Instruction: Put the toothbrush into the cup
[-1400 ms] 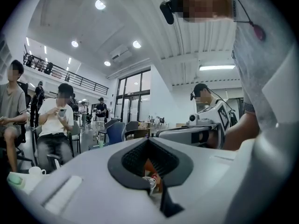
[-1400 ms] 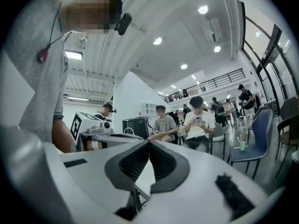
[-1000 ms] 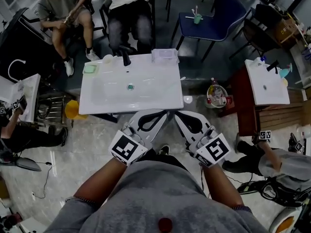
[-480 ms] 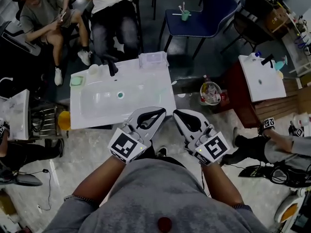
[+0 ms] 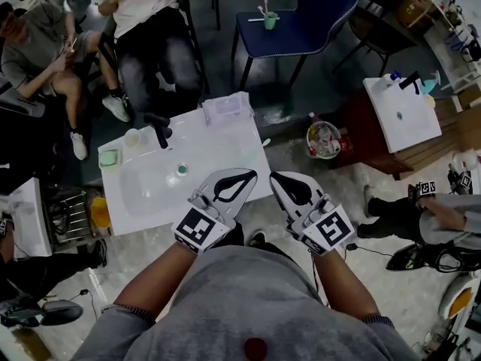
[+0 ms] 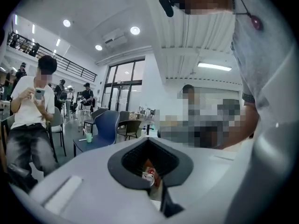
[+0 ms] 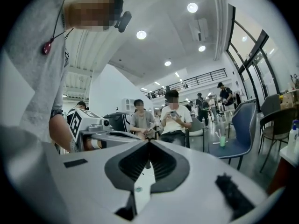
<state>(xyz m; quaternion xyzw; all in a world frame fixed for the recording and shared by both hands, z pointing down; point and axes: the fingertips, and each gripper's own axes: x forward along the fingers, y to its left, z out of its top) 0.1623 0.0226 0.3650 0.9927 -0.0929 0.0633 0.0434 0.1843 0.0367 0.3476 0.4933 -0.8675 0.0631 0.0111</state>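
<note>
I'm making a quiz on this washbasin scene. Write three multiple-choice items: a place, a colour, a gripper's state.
1. Where does the small green cup stand? A on the blue chair seat; B on the floor; C on a shelf.
2. What colour is the tap on the white washbasin? A black; B red; C gold.
3. How do the left gripper's jaws stand? A wide apart; B together, empty; C shut on a toothbrush.
Answers: 1 A, the head view shows it on the seat; 2 A, the tap is dark against the white; 3 B, the left gripper view shows the tips meeting on nothing.
</note>
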